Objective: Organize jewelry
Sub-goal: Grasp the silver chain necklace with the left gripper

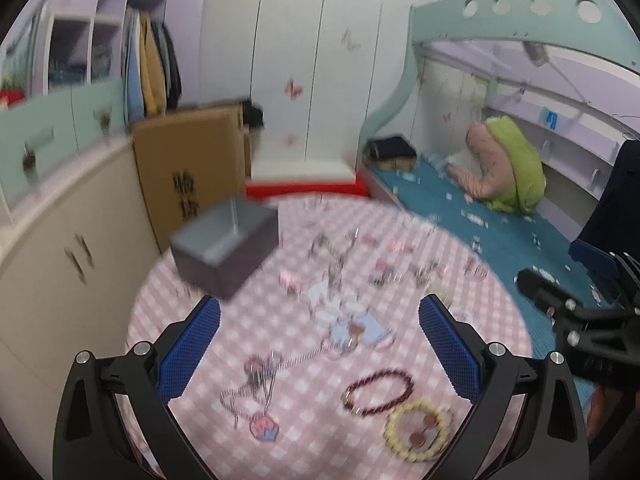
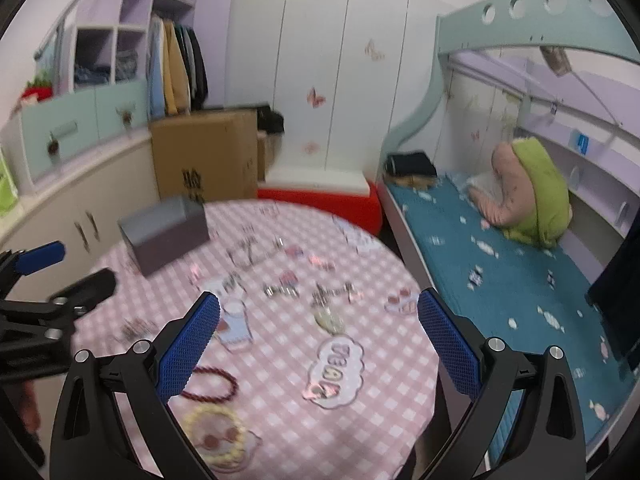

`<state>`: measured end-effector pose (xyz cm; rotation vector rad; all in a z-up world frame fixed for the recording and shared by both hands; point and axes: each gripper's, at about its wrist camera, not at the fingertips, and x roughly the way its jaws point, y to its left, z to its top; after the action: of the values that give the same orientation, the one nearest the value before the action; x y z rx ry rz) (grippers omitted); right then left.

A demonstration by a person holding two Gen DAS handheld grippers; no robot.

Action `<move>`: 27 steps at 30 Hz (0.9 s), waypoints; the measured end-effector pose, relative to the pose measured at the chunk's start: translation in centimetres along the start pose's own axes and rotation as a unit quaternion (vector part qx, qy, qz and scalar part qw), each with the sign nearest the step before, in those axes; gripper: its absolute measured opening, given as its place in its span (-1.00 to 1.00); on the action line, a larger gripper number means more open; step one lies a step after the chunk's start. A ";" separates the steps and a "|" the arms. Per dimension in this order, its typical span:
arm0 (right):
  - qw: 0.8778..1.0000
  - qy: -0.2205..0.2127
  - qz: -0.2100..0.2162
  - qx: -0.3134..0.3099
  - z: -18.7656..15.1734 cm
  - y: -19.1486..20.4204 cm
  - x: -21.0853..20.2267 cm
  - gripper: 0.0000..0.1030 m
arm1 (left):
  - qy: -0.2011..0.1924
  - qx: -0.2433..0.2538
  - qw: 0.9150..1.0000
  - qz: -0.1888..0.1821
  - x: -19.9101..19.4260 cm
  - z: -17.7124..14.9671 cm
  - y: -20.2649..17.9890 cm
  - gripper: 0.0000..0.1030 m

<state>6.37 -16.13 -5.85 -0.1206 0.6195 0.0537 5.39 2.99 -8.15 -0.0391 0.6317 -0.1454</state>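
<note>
A round table with a pink checked cloth [image 1: 280, 292] [image 2: 384, 272] holds scattered jewelry. My left gripper [image 1: 320, 312] hangs open above it, empty. Below it lie a dark red bead bracelet [image 1: 379, 392], a yellow bead bracelet [image 1: 416, 434] and a silver chain with a pink pendant [image 1: 256, 396]. A grey box [image 1: 226, 246] [image 2: 164, 238] stands at the far left of the table. My right gripper [image 2: 319, 312] is open and empty too, over small clips and charms [image 2: 280, 290]. The red bracelet [image 2: 216, 386] and yellow bracelet [image 2: 214, 438] show by its left finger.
The right gripper's body [image 1: 580, 312] shows at the right edge of the left view; the left gripper's body [image 2: 36, 300] at the left edge of the right view. A cardboard box [image 1: 192, 168], cabinets [image 1: 60, 240] and a bed with a teal sheet [image 2: 500, 280] surround the table.
</note>
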 end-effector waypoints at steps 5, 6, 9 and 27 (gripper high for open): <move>0.998 0.058 0.016 0.002 -2.3 -0.8 3.9 0.87 | 0.058 0.012 0.998 0.021 3.4 -3.1 1.2 0.88; 0.997 0.068 0.025 0.005 -2.9 -0.9 4.5 0.87 | 0.066 0.012 0.997 0.025 3.7 -3.6 1.4 0.88; 0.996 0.081 0.038 0.005 -3.9 -1.0 5.5 0.87 | 0.095 -0.002 0.995 0.030 4.8 -5.2 3.1 0.88; 0.993 0.111 0.039 -0.001 -5.1 -1.3 8.6 0.87 | 0.123 -0.037 0.989 0.072 8.8 -5.7 7.0 0.52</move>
<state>10.55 -17.97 -14.90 -0.1058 0.8454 0.1170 9.92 8.66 -18.49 -0.0477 0.8844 0.0135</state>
